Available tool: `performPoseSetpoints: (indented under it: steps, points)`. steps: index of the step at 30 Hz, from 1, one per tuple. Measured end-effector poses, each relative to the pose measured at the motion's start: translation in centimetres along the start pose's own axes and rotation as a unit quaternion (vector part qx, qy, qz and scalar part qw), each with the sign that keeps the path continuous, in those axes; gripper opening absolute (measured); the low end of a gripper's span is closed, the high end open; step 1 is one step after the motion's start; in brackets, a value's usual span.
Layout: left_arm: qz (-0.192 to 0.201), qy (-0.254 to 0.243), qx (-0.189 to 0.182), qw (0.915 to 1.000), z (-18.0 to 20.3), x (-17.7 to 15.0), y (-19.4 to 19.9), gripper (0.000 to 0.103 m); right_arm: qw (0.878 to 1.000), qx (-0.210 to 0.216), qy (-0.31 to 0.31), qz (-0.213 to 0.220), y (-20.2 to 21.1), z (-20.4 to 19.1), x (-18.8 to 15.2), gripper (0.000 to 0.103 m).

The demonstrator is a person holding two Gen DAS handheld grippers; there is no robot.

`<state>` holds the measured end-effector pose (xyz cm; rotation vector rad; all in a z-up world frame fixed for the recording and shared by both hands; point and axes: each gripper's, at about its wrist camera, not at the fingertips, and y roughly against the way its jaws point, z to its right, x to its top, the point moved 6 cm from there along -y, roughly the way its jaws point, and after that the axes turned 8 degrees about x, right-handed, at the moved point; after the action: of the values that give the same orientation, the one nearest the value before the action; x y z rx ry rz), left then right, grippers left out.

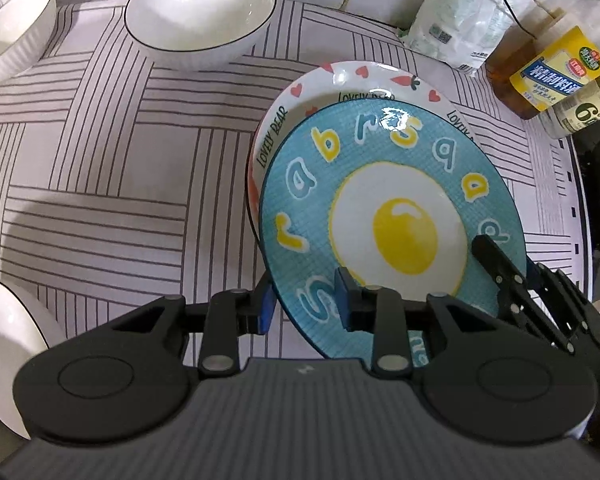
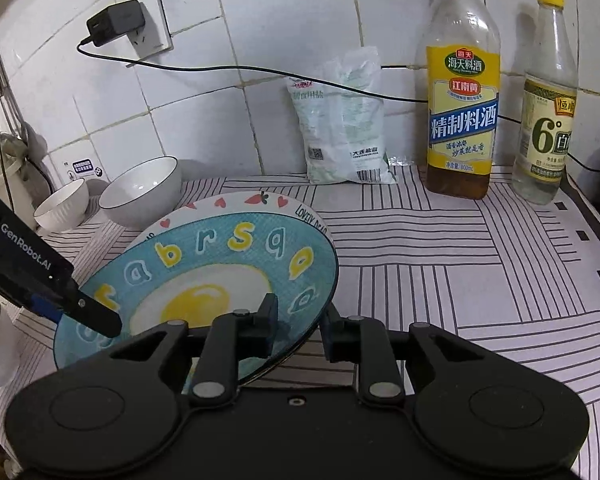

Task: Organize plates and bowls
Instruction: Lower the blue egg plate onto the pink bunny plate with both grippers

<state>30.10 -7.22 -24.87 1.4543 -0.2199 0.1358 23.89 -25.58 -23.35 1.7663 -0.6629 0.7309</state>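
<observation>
The blue plate (image 1: 384, 208) rests tilted over the white plate (image 1: 352, 80). The left gripper (image 1: 304, 304) and right gripper (image 2: 298, 330) each straddle its rim, jaws apparently clamped. Glazed ceramic: rigid, slippery, fragile; grip the rim only.

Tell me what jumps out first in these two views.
The blue egg plate dominates mid-frame, tilted over the heart-rimmed plate, with the left hand-held gripper and right hand-held gripper each straddling its rim on opposite sides. Next comes the tall yellow-label bottle against the tiled wall at back right, then the big white bowl at back left on the striped mat.
</observation>
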Motion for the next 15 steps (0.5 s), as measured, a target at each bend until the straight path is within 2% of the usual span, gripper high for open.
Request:
performPoseSetpoints:
  steps: [2, 8, 12, 15]
  points:
    - [0.001, 0.025, 0.004, 0.9997, -0.5, 0.1, -0.1, 0.029, 1.000, -0.007, 0.011, -0.001, -0.1, -0.3, -0.1, 0.031]
    - [0.013, 0.042, 0.002, 0.9990, -1.1, 0.1, -0.1, 0.025, 0.999, -0.016, 0.018, -0.023, 0.1, -1.1, -0.2, 0.033]
    - [0.018, 0.018, 0.007, 0.9997, -0.8, -0.2, 0.5, 0.025, 0.999, -0.023, 0.012, -0.031, -0.3, -1.0, 0.0, 0.033]
    - [0.019, -0.010, 0.019, 0.9996, -0.3, -0.4, 0.8, 0.021, 0.999, -0.033, 0.009, -0.032, -0.5, -0.8, 0.3, 0.034]
